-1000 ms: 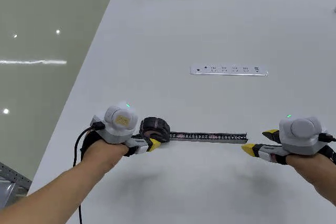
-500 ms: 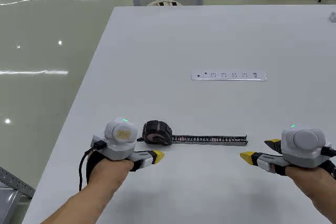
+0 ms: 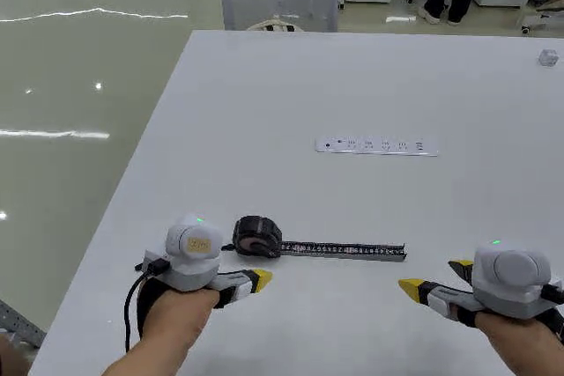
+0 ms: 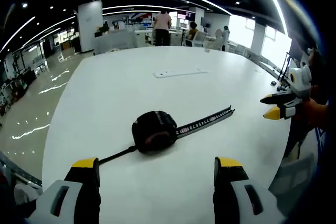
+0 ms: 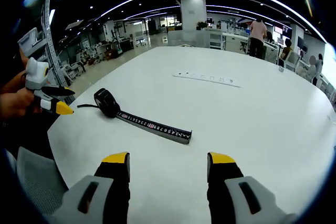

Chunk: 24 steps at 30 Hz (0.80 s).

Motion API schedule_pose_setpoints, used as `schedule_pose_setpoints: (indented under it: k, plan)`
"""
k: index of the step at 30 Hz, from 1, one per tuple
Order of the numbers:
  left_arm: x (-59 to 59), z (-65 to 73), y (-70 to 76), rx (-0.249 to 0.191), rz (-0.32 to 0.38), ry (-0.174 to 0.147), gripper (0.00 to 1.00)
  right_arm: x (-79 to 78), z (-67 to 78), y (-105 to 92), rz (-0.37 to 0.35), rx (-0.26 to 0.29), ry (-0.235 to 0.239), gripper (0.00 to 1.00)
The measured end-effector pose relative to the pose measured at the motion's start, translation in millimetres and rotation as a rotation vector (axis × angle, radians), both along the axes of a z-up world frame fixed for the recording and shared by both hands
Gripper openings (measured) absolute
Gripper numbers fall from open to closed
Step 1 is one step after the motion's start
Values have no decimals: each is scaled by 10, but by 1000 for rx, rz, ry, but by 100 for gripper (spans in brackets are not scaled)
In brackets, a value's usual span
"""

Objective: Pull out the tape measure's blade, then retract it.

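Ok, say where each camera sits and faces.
Head view: on the person's head, looking down at the table, tape measure, left tool and right tool; left hand and right hand show.
Left gripper view: on the left tool, facing the tape measure and the right tool; own open jaws show.
Right gripper view: on the right tool, facing the blade's tip and the left tool; own open jaws show.
Shared: all show the tape measure and power strip.

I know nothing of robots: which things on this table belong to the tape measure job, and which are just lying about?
Part of the job: tape measure case; its blade, pulled out flat on the table; left tool, open; right tool, open.

Just lying about: power strip; small object near the table's far right edge.
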<state>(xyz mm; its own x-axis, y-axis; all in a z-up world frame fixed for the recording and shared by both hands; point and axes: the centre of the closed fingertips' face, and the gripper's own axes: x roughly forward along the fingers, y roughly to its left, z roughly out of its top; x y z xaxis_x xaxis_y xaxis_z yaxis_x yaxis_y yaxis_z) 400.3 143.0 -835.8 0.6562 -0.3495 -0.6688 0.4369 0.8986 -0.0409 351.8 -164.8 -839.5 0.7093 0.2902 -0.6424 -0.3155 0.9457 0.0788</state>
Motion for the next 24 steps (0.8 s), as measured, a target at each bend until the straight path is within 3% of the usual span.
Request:
schedule_pose_setpoints:
  k: [8,13,24]
  plan:
    - [-88,69,14,-6,27,1,88,-80,42,19,-18,3,-3,61]
    - [-249,217,80,-4,59,-20,90,-220,189,104,-47,5,-30,64]
    - [-462,290,157,4,92,-24,93,-384,354,178,-58,10,-47,68]
